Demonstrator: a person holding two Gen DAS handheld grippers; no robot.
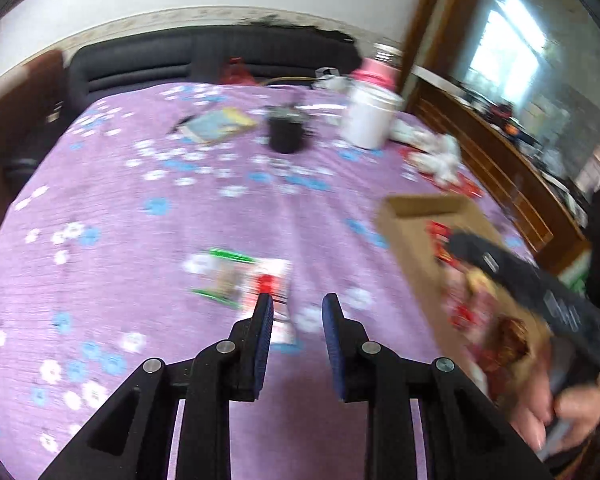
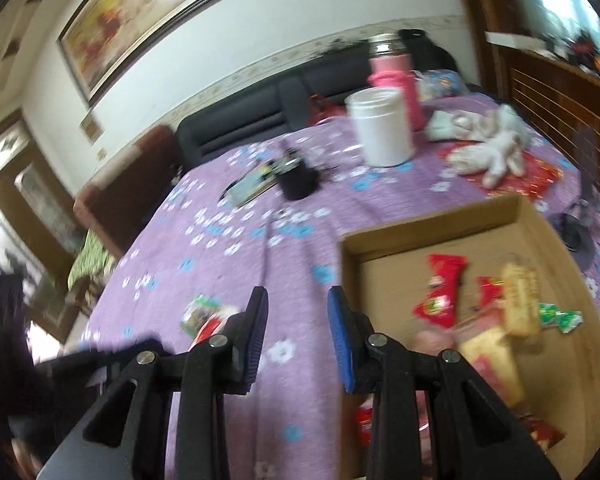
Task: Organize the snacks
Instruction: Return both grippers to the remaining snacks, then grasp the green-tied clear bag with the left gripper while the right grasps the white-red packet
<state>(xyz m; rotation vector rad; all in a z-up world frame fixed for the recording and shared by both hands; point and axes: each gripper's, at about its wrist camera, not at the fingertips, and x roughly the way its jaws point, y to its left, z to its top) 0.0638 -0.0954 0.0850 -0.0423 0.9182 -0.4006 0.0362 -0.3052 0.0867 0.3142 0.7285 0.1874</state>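
Mostly done, I judge: several snacks lie in the box (image 2: 432, 230), one packet (image 1: 236, 280) waits on the cloth (image 1: 140, 240), and both my left gripper (image 1: 298, 304) and right gripper (image 2: 298, 300) stand parted, empty.

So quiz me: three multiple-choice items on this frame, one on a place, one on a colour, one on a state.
1. Where does the green-and-white snack pack lie?
A. in the box
B. on the cloth, outside the box
C. on the sofa

2. What colour is the flask behind the white jar?
A. pink
B. green
C. black

3. What is between the left gripper fingers?
A. a snack
B. the jar
C. nothing

Key: 1 B, the pack sits on purple cloth, left of the box. 2 A, its body is pink. 3 C, only cloth shows in the gap.
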